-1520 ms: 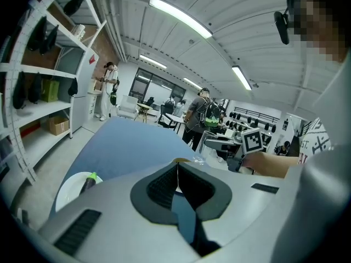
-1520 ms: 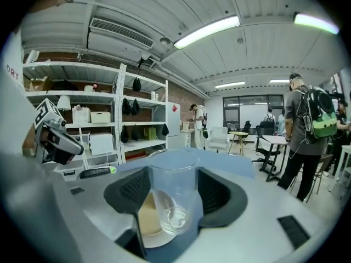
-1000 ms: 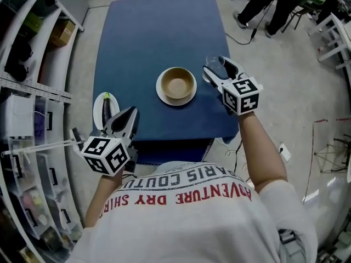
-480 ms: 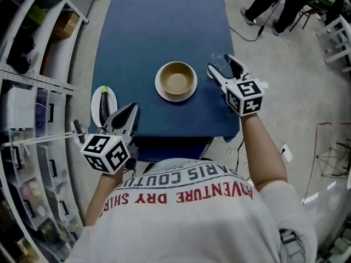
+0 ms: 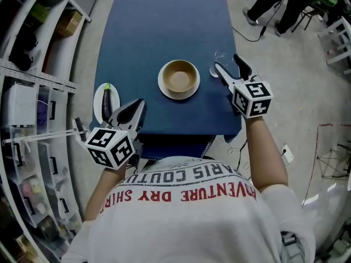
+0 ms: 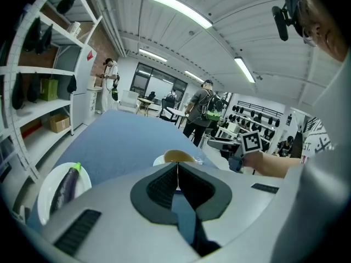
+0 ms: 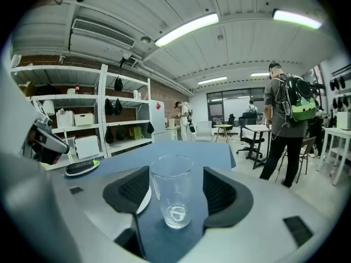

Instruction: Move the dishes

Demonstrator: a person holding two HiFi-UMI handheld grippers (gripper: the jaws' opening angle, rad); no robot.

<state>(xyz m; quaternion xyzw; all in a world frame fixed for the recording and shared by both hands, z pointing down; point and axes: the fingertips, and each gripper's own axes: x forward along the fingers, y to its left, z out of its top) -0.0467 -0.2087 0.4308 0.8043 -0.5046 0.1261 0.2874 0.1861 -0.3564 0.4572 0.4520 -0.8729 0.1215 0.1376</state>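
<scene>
Task barely begun, I reckon: right gripper (image 5: 226, 63) w/ jaws apart round glass (image 7: 171, 193), not clamped yet; left gripper (image 6: 177, 171) jaws together, empty, near eggplant plate (image 5: 113, 104); bowl (image 5: 179, 78) mid table (image 5: 159, 26), all left to move

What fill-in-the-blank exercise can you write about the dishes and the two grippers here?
Between the open jaws of the right gripper stands an empty ___. The jaws of the left gripper are ___ and hold nothing. The brown bowl sits on a white ___ in the middle of the blue table. A purple ___ lies on the oval dish at the table's left edge.
Missing words: glass; shut; plate; eggplant.
</scene>
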